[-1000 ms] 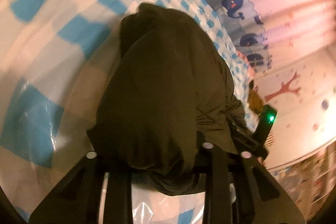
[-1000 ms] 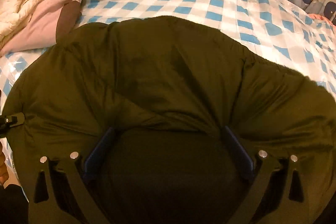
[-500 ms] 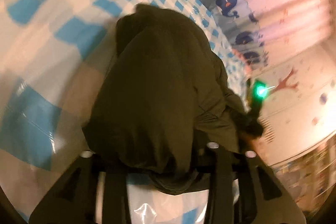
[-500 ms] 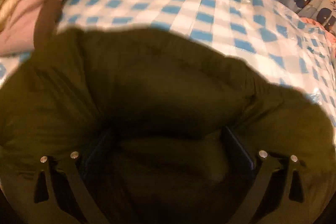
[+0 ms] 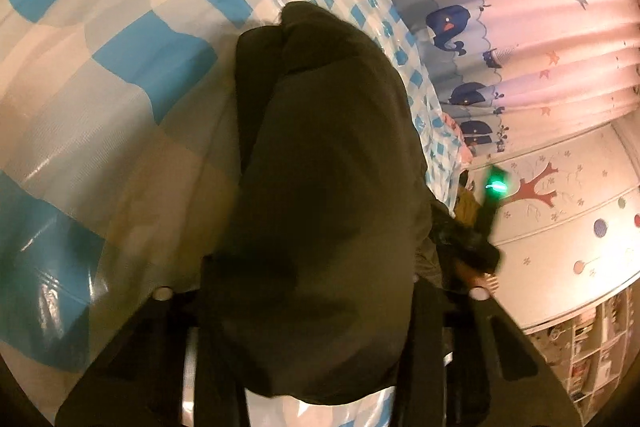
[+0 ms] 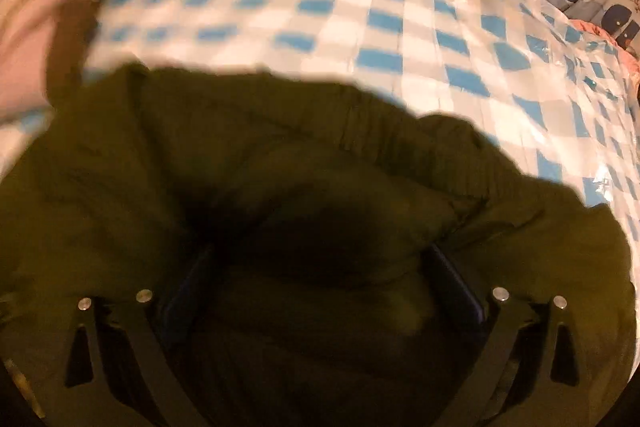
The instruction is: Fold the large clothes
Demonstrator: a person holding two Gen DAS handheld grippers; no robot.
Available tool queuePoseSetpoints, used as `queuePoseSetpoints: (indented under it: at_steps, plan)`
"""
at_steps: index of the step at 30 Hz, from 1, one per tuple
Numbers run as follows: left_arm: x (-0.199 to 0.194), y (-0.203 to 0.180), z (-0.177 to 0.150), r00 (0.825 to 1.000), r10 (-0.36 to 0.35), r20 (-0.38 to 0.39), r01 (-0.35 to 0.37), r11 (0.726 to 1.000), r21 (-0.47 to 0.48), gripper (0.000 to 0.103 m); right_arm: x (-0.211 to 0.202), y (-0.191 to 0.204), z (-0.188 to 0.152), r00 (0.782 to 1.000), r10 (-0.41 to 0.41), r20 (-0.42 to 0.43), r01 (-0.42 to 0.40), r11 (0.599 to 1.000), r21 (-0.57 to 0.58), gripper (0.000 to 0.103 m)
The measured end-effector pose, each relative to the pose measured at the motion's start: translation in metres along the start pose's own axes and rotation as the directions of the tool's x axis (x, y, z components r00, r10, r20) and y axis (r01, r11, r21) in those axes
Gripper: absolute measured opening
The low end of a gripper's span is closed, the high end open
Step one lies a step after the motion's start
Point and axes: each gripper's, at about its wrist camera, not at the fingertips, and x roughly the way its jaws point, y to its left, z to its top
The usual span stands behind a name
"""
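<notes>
A bulky dark olive garment (image 5: pixel 328 131) lies bunched on a blue-and-white checked plastic sheet (image 5: pixel 120 47). It drapes over and between the fingers of my left gripper (image 5: pixel 316 267), whose jaws are closing on the fabric and whose tips are hidden. In the right wrist view the same garment (image 6: pixel 280 155) fills the lower half. My right gripper (image 6: pixel 320 255) stands wide, its blue pads (image 6: pixel 456 279) pressed against a thick fold between them. The left wrist view shows the right-hand device with its green light (image 5: pixel 494 187) past the garment's right side.
The checked sheet (image 6: pixel 400 27) stretches away beyond the garment. A pink cloth (image 6: pixel 28 59) lies at its left edge. A whale-print curtain (image 5: pixel 444 23) hangs along the far side, beside a wall with a tree picture (image 5: pixel 536 187) and shelves (image 5: pixel 592 355).
The garment has bunched up and come nearer in both views, so more checked sheet shows beyond it. The green-lit right-hand device has moved up in the left wrist view.
</notes>
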Motion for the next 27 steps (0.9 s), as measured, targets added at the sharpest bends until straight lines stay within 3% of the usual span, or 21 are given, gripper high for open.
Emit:
queuePoseSetpoints:
  at_steps: [3, 4, 5, 8, 11, 13, 16, 17, 19, 21, 23, 25, 27]
  plan:
    - [-0.002, -0.001, -0.001, 1.000, -0.001, 0.012, 0.001, 1.000, 0.006, 0.021, -0.055, -0.010, -0.022, 0.987, -0.058, 0.151, 0.060, 0.998, -0.010, 0.097]
    - [-0.003, -0.003, -0.002, 1.000, 0.006, 0.019, -0.006, 1.000, 0.014, 0.021, -0.062, -0.012, -0.029, 0.983, -0.082, 0.166, 0.085, 0.996, -0.009, 0.097]
    - [-0.004, -0.005, -0.002, 1.000, 0.012, 0.026, -0.012, 1.000, 0.020, 0.020, -0.063, -0.017, -0.040, 0.979, -0.122, 0.162, 0.125, 0.992, -0.005, 0.097]
    - [-0.010, -0.020, -0.005, 0.998, 0.010, 0.057, -0.013, 0.998, 0.057, 0.019, -0.016, -0.011, -0.067, 0.983, -0.177, 0.055, 0.181, 0.978, -0.101, 0.097]
    - [-0.019, -0.049, -0.008, 0.993, 0.058, 0.107, -0.073, 0.987, 0.142, 0.018, -0.018, -0.016, -0.059, 0.988, -0.150, 0.033, 0.152, 0.985, -0.086, 0.097]
    - [-0.024, -0.062, -0.009, 0.989, 0.069, 0.129, -0.092, 0.979, 0.180, 0.018, -0.048, -0.024, -0.057, 0.987, -0.112, 0.113, 0.117, 0.992, -0.036, 0.097]
    - [-0.029, -0.084, -0.010, 0.984, 0.078, 0.161, -0.115, 0.965, 0.235, 0.018, -0.088, -0.027, -0.071, 0.965, -0.152, 0.213, 0.159, 0.987, -0.017, 0.097]
    - [-0.030, -0.090, -0.010, 0.983, 0.074, 0.171, -0.116, 0.962, 0.248, 0.018, -0.082, -0.027, -0.077, 0.970, -0.151, 0.189, 0.158, 0.987, -0.023, 0.097]
    - [-0.032, -0.108, -0.013, 0.980, 0.062, 0.188, -0.114, 0.953, 0.281, 0.018, -0.039, -0.018, -0.096, 0.985, -0.158, 0.065, 0.163, 0.982, -0.093, 0.097]
    - [-0.025, -0.140, -0.019, 0.981, 0.062, 0.185, -0.125, 0.928, 0.351, 0.018, -0.023, -0.012, -0.106, 0.976, -0.190, 0.101, 0.201, 0.973, -0.114, 0.097]
    - [-0.020, -0.182, -0.029, 0.980, 0.060, 0.192, -0.143, 0.880, 0.452, 0.018, -0.026, -0.015, -0.100, 0.983, -0.172, 0.066, 0.178, 0.979, -0.099, 0.097]
    - [-0.017, -0.220, -0.039, 0.980, 0.057, 0.190, -0.152, 0.830, 0.537, 0.018, -0.040, -0.027, -0.096, 0.992, -0.102, 0.072, 0.107, 0.992, -0.063, 0.097]
    - [-0.009, -0.250, -0.047, 0.983, 0.052, 0.175, -0.150, 0.781, 0.606, 0.018, -0.075, -0.051, -0.098, 0.985, 0.014, 0.175, -0.019, 0.999, 0.029, 0.097]
